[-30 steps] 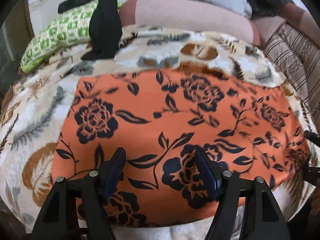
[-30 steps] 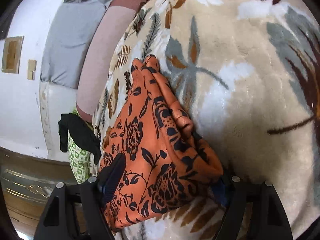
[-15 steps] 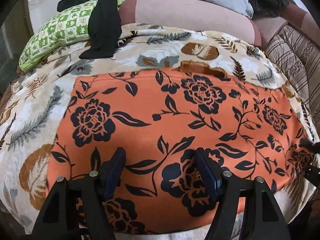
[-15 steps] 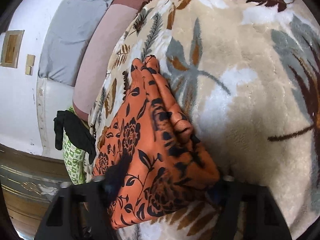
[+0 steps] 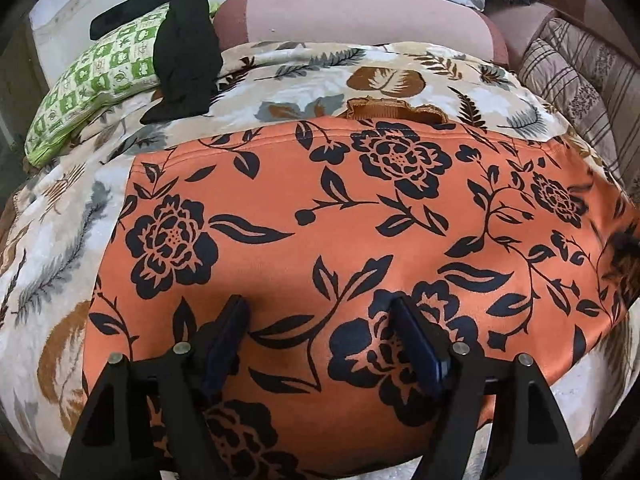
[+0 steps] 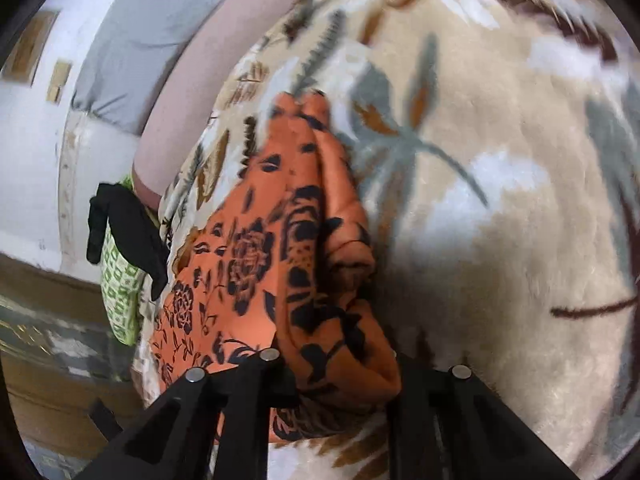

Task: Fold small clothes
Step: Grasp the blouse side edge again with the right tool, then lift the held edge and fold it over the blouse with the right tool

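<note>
**Desk:** Left wrist view first. How do the jaws stand?

**Photographer:** The left gripper [image 5: 320,316] has its two dark-padded fingers [image 5: 228,328] spread wide, with nothing between them. They sit low over the near part of an orange garment [image 5: 360,216] printed with black roses and leaves.

**Desk:** And the garment itself?

**Photographer:** It lies spread flat across a cream blanket [image 5: 280,84] patterned with grey and brown leaves, filling most of the frame. A ribbed orange edge [image 5: 394,108] peeks out at its far side.

**Desk:** What lies beyond it?

**Photographer:** At far left, a green-and-white checked pillow [image 5: 96,84] with a black piece of clothing [image 5: 188,52] draped over it and down onto the blanket. Behind that, a pink cushion [image 5: 360,16]; to the right, a striped cushion [image 5: 576,76].

**Desk:** Now the right wrist view.

**Photographer:** Blurred, but the right gripper [image 6: 344,376] has a bunched fold of the orange garment [image 6: 320,280] sitting between its fingers at the garment's end. The fingertips are buried in the cloth, so I cannot tell whether they are pressing on it.

**Desk:** Surroundings there?

**Photographer:** The gathered cloth runs away from the fingers in a ridge, with the blanket [image 6: 500,240] to its right. To the left hang the black clothing [image 6: 128,232] and the green pillow [image 6: 120,292], with a white wall [image 6: 32,152] behind.
</note>
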`<state>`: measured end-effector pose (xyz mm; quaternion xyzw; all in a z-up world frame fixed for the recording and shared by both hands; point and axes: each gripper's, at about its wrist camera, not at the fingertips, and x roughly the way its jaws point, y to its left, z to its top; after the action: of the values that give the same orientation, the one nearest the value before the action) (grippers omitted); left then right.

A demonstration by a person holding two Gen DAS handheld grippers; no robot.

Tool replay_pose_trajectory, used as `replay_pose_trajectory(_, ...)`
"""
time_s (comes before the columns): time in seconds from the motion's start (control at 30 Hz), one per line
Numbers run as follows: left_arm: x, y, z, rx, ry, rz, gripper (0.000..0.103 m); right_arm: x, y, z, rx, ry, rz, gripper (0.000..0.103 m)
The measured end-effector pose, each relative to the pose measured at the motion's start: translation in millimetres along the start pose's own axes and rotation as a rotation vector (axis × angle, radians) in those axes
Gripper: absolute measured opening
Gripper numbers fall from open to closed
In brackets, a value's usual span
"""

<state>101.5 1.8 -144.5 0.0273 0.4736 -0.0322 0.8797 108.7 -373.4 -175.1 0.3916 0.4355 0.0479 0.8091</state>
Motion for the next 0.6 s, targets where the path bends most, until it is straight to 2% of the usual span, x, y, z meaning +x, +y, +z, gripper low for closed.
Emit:
replay_pose_trajectory(0.07, -8, 12, 1, -0.063, -0.012, -0.044, 0.073, -14, 39, -1, -0.121, -0.043, -0.013, 0.015)
replay_pose_trajectory(0.13, -28, 34, 0, -0.175, -0.072, -0.078, 0.072, -26, 88, -6, -0.244, -0.07, 0.003, 0.015)
replay_pose_trajectory(0.23, -72, 81, -9, -0.335, -0.21, -0.055, 0.072, -32, 154, -22, -0.406, -0.093, 0.026, 0.015)
replay_pose_trajectory(0.33, -104, 133, -31, -0.475, -0.284, -0.023, 0.072, -24, 228, -56, -0.578, -0.093, 0.071, 0.015)
replay_pose_trajectory(0.47, -116, 186, -62, -0.582, -0.294, 0.035, 0.072, 17, 291, -107, -0.708, -0.023, 0.115, 0.015)
replay_pose_trajectory(0.53, -110, 203, -78, -0.616, -0.267, 0.061, 0.072, 56, 307, -132, -0.737, 0.066, 0.117, 0.015)
replay_pose_trajectory(0.6, -97, 215, -92, -0.654, -0.212, 0.052, 0.072, 110, 311, -162, -0.786, 0.179, 0.079, 0.015)
